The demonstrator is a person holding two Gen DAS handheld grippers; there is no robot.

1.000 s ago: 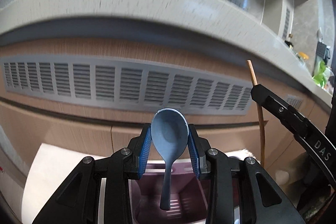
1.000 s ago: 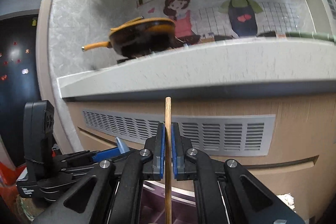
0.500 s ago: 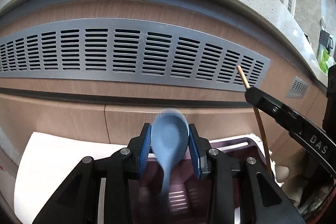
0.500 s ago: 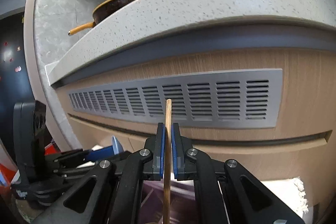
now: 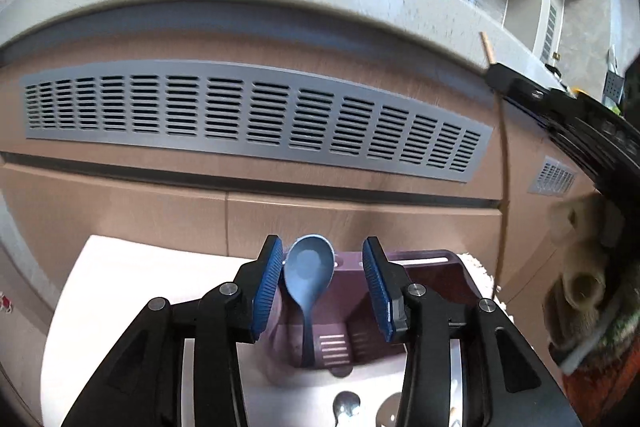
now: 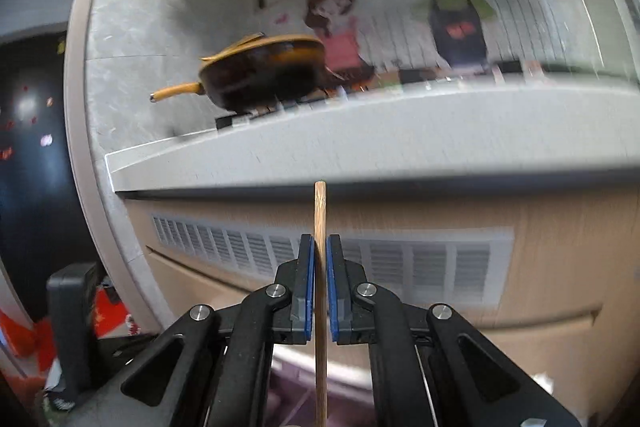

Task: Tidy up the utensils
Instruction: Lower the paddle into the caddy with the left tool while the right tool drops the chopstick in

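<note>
Left wrist view: the left gripper (image 5: 323, 283) has its two blue ribbed pads spread wide, and between them stands a pale blue plastic spoon (image 5: 307, 279), bowl up and handle pointing down into the mauve plastic utensil caddy (image 5: 440, 281) below. The spoon's bowl sits just beside the left-hand pad (image 5: 267, 283); whether it touches that pad cannot be told, and the other pad is apart from it. The caddy rests on a white table top (image 5: 132, 287), and the handle end reaches a compartment with a slotted floor. Two shiny metal spoons (image 5: 346, 405) lie on the table nearer the camera. At the right edge of this view a thin wooden chopstick (image 5: 502, 163) runs almost upright, held near its top by the black fingers of the right gripper (image 5: 496, 69). Right wrist view: the right gripper (image 6: 318, 283) has its blue pads pressed onto the chopstick (image 6: 320, 267), which stands upright with its blunt end above the fingertips and its length running down over the caddy, seen blurred below. Behind stand a wood-grain cabinet front with a grey louvred vent (image 5: 256, 115), a speckled white countertop (image 6: 360, 139) and an orange-handled dark frying pan (image 6: 260, 71).
</note>
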